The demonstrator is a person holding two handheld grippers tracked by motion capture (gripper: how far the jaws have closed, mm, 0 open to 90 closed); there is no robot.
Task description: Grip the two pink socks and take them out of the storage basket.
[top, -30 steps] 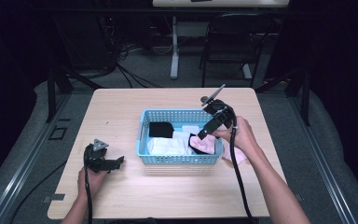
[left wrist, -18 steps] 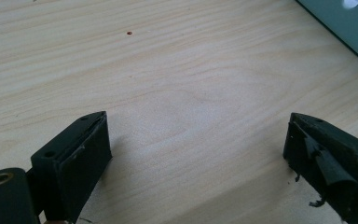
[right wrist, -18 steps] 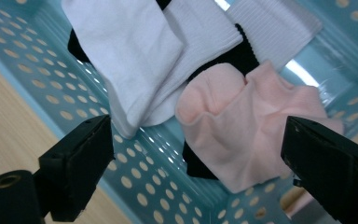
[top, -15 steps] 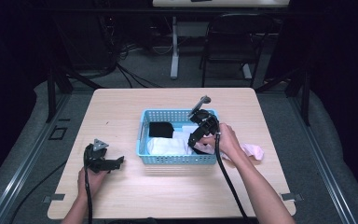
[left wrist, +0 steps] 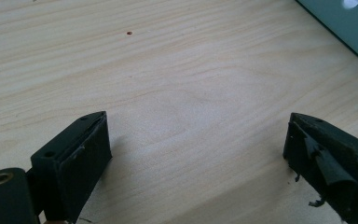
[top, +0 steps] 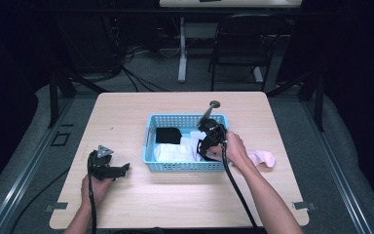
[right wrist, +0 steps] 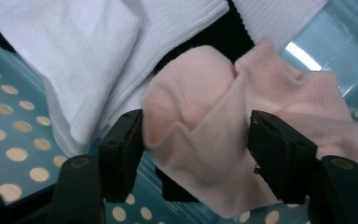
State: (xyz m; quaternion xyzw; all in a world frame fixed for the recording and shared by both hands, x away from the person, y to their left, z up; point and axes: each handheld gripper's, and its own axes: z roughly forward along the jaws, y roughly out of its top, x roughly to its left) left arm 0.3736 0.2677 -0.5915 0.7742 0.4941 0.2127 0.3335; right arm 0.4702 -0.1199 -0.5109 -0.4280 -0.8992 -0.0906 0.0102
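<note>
Placing a pink sock [right wrist: 200, 140] into the blue basket [top: 175, 165] looked like the step in hand. Right gripper [top: 205, 146] sat over the basket's right end; its jaws stood on either side of a bunched fold of the sock, part-way apart and touching the cloth, so whether they gripped or had let go could not be told. The sock lay on top of white socks [right wrist: 98, 56] and a black one [right wrist: 219, 37], low over the basket's dotted floor. Next move, by my reading: spread the jaws fully and lift straight up so the cloth did not drag out.

Second pink sock [top: 263, 157] lay on the table [top: 126, 112] just right of the basket, beside the right hand [top: 233, 148]; likely next to fetch. Basket wall stood between.

Left gripper [top: 108, 168] rested on the table left of the basket, jaws wide apart, holding nothing. Chair [top: 241, 44] behind the table, well apart.
</note>
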